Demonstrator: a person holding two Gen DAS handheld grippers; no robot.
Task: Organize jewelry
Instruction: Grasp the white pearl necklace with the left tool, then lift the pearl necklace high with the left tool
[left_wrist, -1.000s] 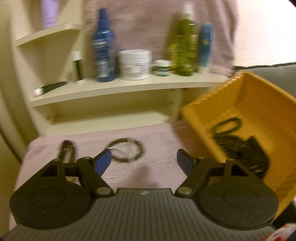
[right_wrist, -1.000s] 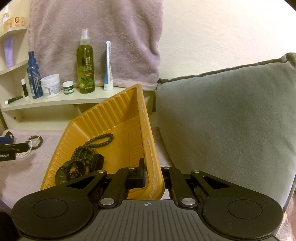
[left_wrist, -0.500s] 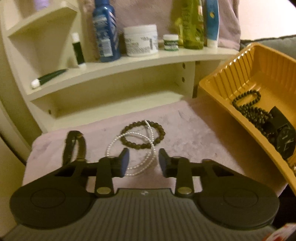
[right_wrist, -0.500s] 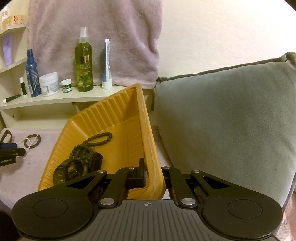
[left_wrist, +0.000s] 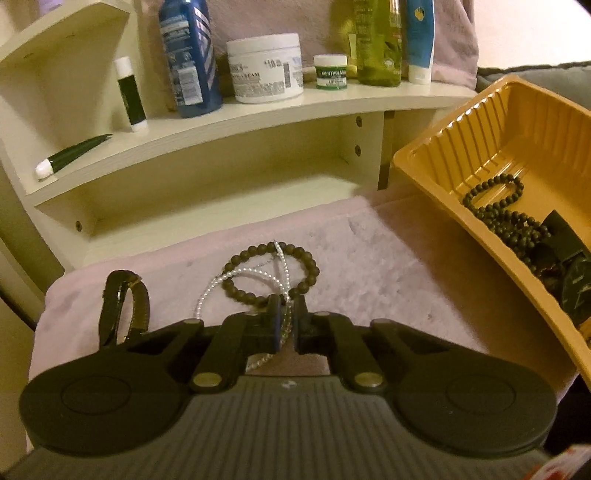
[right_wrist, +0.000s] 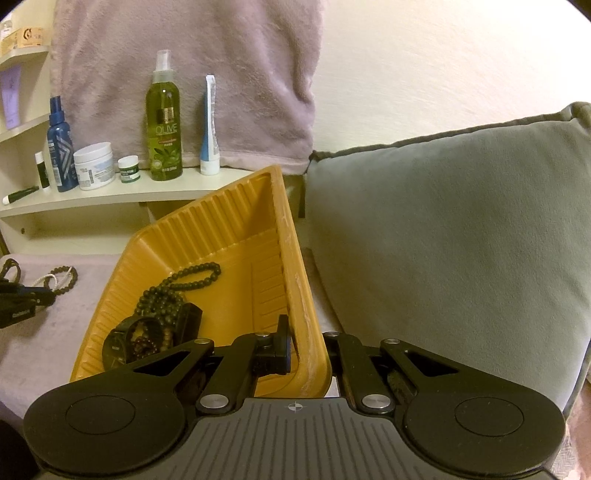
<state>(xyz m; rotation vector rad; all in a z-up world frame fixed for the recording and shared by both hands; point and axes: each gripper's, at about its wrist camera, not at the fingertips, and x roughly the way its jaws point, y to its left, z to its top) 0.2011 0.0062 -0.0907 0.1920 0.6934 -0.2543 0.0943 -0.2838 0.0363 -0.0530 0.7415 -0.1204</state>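
Observation:
On the pink towel (left_wrist: 369, 266) lie a dark bead bracelet (left_wrist: 310, 264), a white pearl strand (left_wrist: 236, 275) and a dark strap bracelet (left_wrist: 123, 306). My left gripper (left_wrist: 286, 321) is shut on the pearl strand where it crosses the dark bead bracelet. My right gripper (right_wrist: 308, 349) is shut on the near rim of the tilted yellow tray (right_wrist: 221, 229). The tray holds a dark bead necklace (right_wrist: 177, 288) and a black watch (right_wrist: 125, 339). The tray also shows in the left wrist view (left_wrist: 461, 140).
A cream shelf (left_wrist: 258, 110) behind the towel carries a blue bottle (left_wrist: 188, 55), a white cream jar (left_wrist: 264, 66), a small green jar (left_wrist: 330, 72), a green olive spray bottle (right_wrist: 164, 125) and a tube (right_wrist: 209, 129). A grey cushion (right_wrist: 461, 229) stands right of the tray.
My left gripper has come down onto the towel and gone from wide open to shut on the pearl strand. My right gripper has kept its hold on the tray rim.

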